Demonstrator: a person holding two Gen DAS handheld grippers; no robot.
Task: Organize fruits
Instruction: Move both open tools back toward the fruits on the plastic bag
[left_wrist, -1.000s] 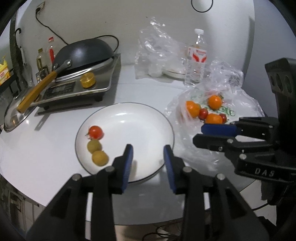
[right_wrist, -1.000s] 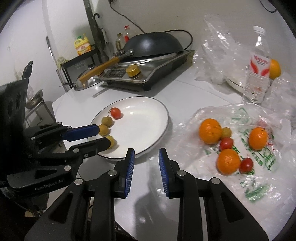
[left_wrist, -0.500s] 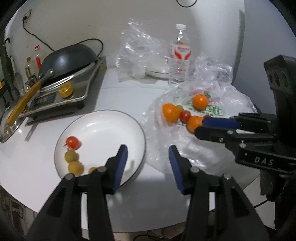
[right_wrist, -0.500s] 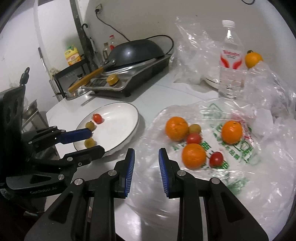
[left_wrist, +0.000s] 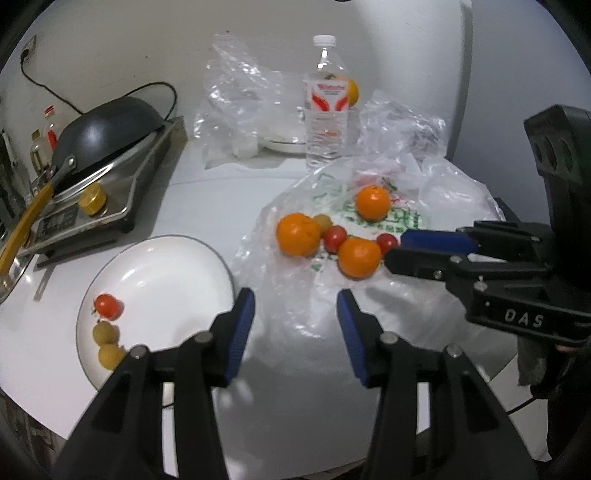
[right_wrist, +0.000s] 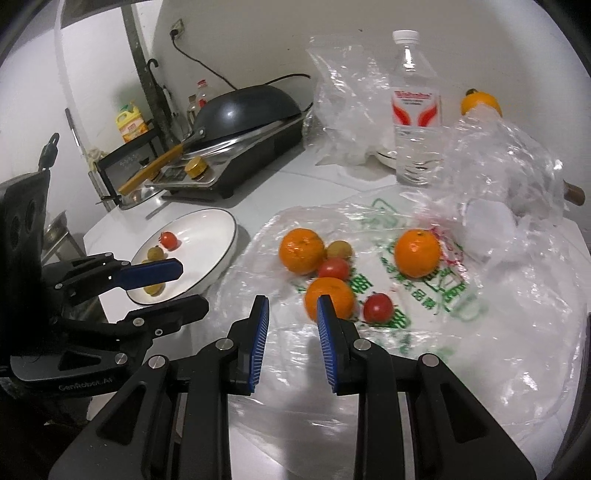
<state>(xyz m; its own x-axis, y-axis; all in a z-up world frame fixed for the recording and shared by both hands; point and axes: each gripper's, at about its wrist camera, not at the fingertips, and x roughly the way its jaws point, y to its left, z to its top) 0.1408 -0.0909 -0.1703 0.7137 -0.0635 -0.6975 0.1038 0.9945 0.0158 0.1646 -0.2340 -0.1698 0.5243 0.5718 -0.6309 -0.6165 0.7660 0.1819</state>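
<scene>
A white plate (left_wrist: 159, 280) holds a red tomato (left_wrist: 107, 306) and yellowish round fruits (left_wrist: 106, 332). To its right, three oranges (left_wrist: 298, 234), two tomatoes (left_wrist: 335, 239) and one yellowish fruit (left_wrist: 323, 221) lie on a flattened plastic bag (left_wrist: 295, 295). My left gripper (left_wrist: 295, 299) is open and empty, hovering over the bag's near edge beside the plate. My right gripper (right_wrist: 291, 301) also hangs over the bag, its jaws a narrow gap apart with nothing between them. Just past its right fingertip lies the nearest orange (right_wrist: 330, 297), untouched.
A water bottle (left_wrist: 327, 107) stands at the back with another orange (left_wrist: 352, 92) behind it. Crumpled clear bags (left_wrist: 243, 96) lie beside it. A cooker with a dark wok (left_wrist: 107, 125) fills the back left. The table's edge runs close below both grippers.
Both grippers have slid right, away from the plate and over the plastic bag with the oranges. The left jaws have widened a little. The right jaws look the same.
</scene>
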